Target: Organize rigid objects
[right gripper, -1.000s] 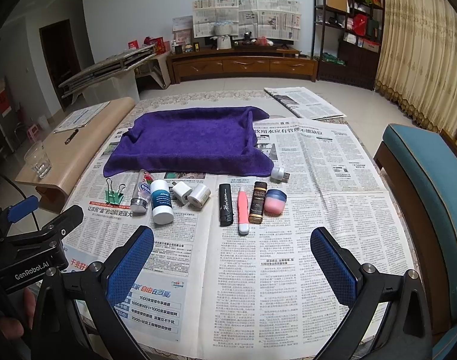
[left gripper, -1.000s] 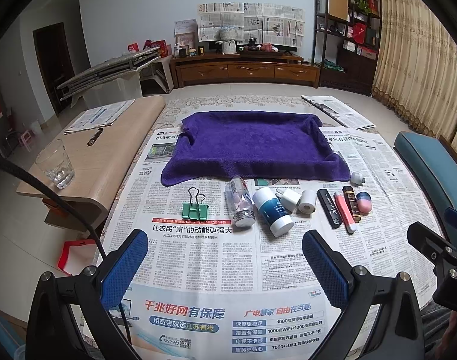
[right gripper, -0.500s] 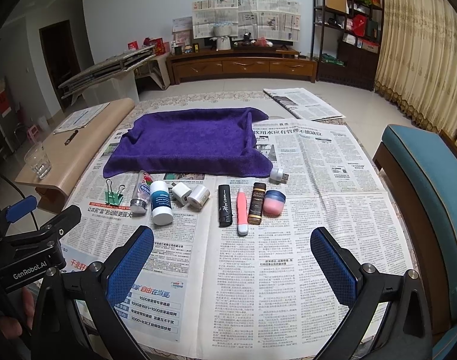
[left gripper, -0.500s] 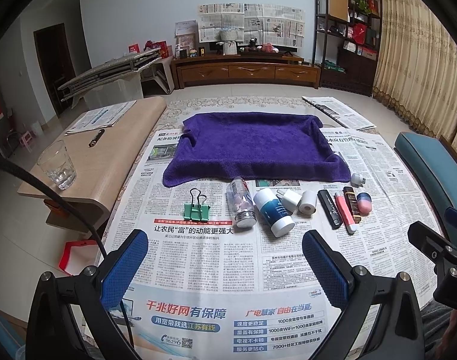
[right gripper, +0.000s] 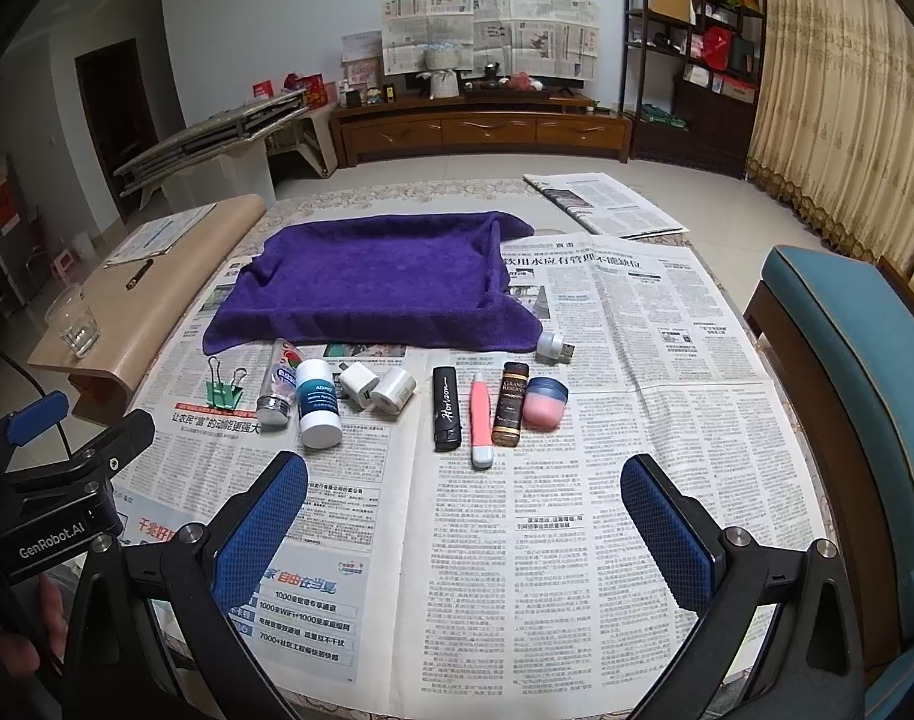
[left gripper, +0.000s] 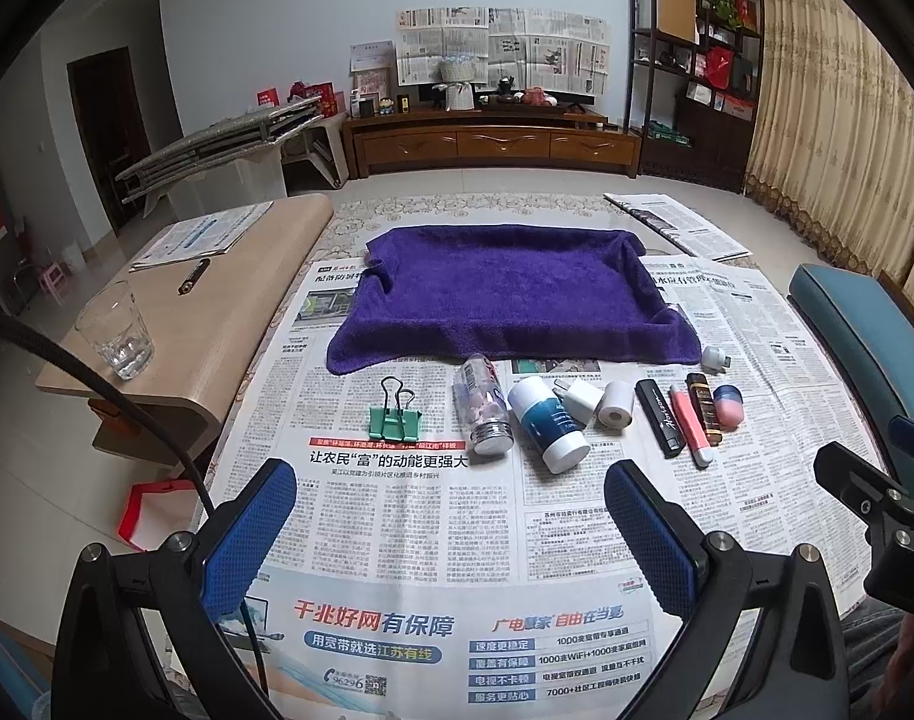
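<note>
left tool [left gripper: 445,516]: open, empty, above bench near edge
right tool [right gripper: 463,510]: open, empty
items: row on newspaper [right gripper: 577,510], just before purple towel [right gripper: 385,276]
binder clip [left gripper: 394,417]: left end, light, stiff; grip body
clear bottle [left gripper: 481,405]: likely slippery, rolls; grip mid-body

Two wrist fisheyes, low over near table edge, facing purple towel [left gripper: 505,294], shared.

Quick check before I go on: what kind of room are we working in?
Most likely a home living room: a long wooden TV cabinet along the far wall, floor-length curtains, and a display shelf of household items behind the newspaper-covered table.
</note>
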A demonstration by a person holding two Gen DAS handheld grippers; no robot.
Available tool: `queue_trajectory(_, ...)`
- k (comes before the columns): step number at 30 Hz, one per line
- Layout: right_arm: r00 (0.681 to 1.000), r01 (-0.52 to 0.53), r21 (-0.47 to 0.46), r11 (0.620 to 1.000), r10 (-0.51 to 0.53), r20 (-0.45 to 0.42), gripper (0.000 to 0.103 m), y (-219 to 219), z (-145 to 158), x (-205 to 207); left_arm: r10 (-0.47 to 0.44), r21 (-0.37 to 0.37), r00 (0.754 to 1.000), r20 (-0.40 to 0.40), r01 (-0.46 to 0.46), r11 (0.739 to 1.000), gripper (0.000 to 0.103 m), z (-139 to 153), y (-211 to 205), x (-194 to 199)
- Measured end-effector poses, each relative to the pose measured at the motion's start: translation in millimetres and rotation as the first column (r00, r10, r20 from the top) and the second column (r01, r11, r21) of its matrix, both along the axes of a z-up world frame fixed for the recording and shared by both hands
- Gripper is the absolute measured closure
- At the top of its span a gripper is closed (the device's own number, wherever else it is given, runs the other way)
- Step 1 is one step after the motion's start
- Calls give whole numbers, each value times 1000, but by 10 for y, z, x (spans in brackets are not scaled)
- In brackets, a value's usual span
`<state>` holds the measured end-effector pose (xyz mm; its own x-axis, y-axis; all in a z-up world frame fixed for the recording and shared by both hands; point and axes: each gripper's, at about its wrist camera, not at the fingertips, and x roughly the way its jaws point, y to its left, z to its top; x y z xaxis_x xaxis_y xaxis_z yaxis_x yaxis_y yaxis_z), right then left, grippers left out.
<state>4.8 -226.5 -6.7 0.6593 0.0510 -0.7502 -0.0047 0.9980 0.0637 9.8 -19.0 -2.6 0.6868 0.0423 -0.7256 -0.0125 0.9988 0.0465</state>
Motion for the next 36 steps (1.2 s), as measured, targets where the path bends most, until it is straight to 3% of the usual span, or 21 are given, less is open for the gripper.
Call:
queue_trajectory(23, 1000, 7, 33, 999, -6, -8, 0, -150, -75, 54, 5, -11, 1000, 20, -5, 1000, 0, -56, 105, 86)
queue_trajectory(32, 996, 67, 68, 995, -63, -65, 0, -577, -395, 370, 100, 14, 995, -28, -99, 995, 0, -386, 559, 475)
queue_trajectory(36, 993, 84, 59, 995, -78, -90, 0, -713, -581, 525, 122, -29, 990, -69, -125, 992, 0, -674, 782, 713)
